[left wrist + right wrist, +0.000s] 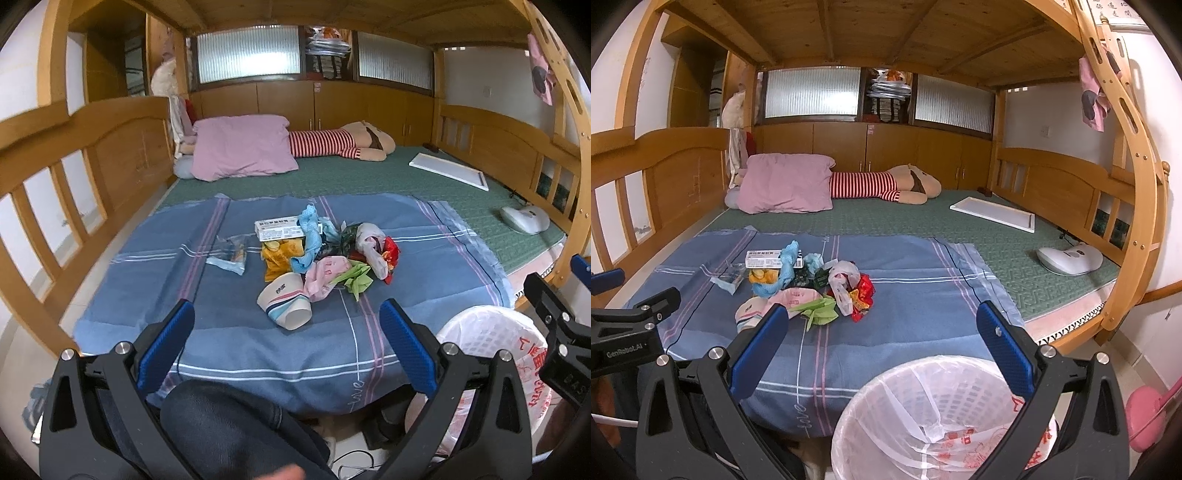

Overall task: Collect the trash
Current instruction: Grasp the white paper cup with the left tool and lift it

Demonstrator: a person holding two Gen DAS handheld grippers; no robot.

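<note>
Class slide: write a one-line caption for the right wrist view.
Open right gripper hovers over a lined bin, trash pile waiting on the blue sheet.

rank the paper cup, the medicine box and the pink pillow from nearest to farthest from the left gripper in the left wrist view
1. paper cup, on its side at the pile's near edge, just ahead of the left gripper.
2. medicine box, at the pile's far side.
3. pink pillow, far back on the left.
</note>
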